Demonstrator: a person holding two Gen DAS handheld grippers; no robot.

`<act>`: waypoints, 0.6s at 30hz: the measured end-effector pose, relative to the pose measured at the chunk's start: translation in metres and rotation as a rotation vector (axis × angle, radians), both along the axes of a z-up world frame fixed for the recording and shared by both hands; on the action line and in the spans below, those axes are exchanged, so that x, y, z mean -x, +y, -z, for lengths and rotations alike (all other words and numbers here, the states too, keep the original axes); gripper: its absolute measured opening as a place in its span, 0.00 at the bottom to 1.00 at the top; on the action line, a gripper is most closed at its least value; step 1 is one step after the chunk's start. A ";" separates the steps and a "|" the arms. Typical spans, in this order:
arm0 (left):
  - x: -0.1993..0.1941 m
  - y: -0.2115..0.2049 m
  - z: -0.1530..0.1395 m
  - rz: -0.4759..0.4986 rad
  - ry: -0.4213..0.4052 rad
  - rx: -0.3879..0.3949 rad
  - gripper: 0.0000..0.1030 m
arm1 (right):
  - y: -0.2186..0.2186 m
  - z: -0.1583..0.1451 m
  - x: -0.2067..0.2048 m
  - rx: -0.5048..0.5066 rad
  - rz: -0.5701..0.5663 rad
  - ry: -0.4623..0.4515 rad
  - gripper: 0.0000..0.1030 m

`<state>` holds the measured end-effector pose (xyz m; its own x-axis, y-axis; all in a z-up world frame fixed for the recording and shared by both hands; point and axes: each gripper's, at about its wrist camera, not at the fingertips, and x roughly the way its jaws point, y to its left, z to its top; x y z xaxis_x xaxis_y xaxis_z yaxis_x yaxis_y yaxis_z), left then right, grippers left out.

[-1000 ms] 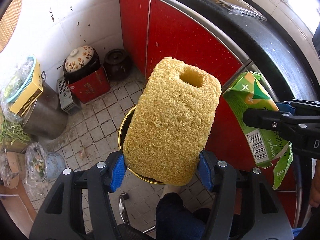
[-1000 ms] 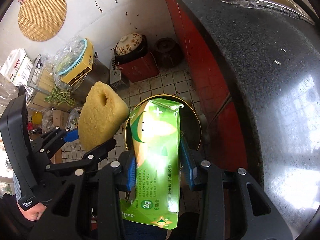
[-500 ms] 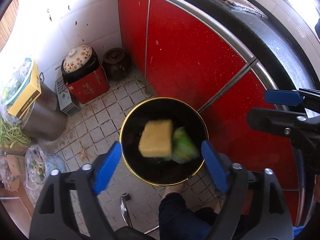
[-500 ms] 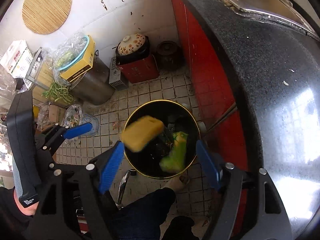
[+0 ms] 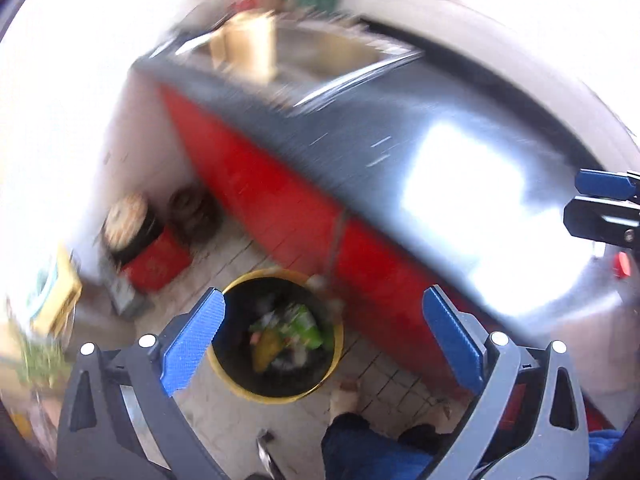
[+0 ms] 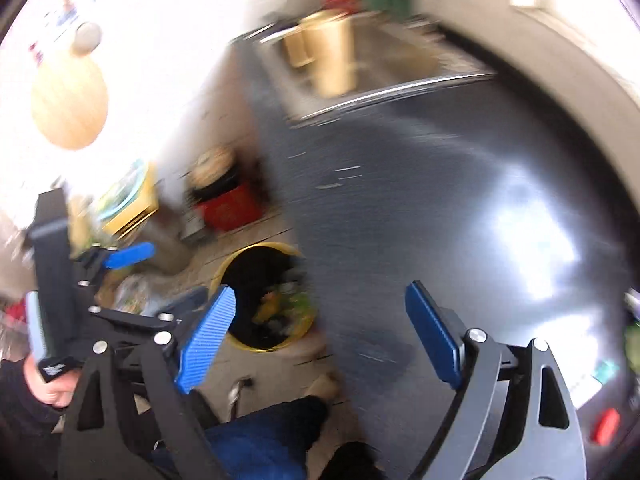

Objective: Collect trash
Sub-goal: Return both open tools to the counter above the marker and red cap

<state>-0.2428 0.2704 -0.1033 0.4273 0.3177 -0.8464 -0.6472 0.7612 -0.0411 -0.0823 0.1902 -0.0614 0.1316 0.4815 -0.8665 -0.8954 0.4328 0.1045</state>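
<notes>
Worktop (image 5: 360, 128), dark speckled stone, long, with glare patches; red glossy cabinet fronts (image 5: 256, 200) run below it, and a steel sink (image 6: 372, 68) is sunk in at the far end with a tan upright container (image 6: 332, 52) standing in it. Both views are blurred.

Floor (image 5: 240, 252), pale small tiles, carrying a round black bin with yellow rim (image 5: 280, 394) set close against the cabinet fronts. Inside the bin: yellow sponge block (image 5: 268, 346) and green crumpled carton (image 5: 306, 326), lying side by side among other scraps, too blurred to name.

Red box with a black pot and patterned lid on top (image 5: 154, 256), against the white wall; a dark round jar (image 5: 192, 208) just beside it.

Left tool (image 5: 322, 338), black frame, blue pads: jaws have just been opening and stand spread wide, nothing between them, the bin seen in the gap far below. Right tool (image 6: 320, 334), same make: jaws likewise have just been opening, released and empty, over the worktop edge and the bin.

Person's leg in dark blue trousers (image 6: 260, 440) and a foot (image 5: 344, 400) beside the bin.
</notes>
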 end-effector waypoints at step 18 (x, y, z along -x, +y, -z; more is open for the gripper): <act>-0.225 -0.235 -0.048 0.730 -0.097 0.022 0.94 | -0.344 -0.051 -0.100 -0.071 0.760 -0.096 0.84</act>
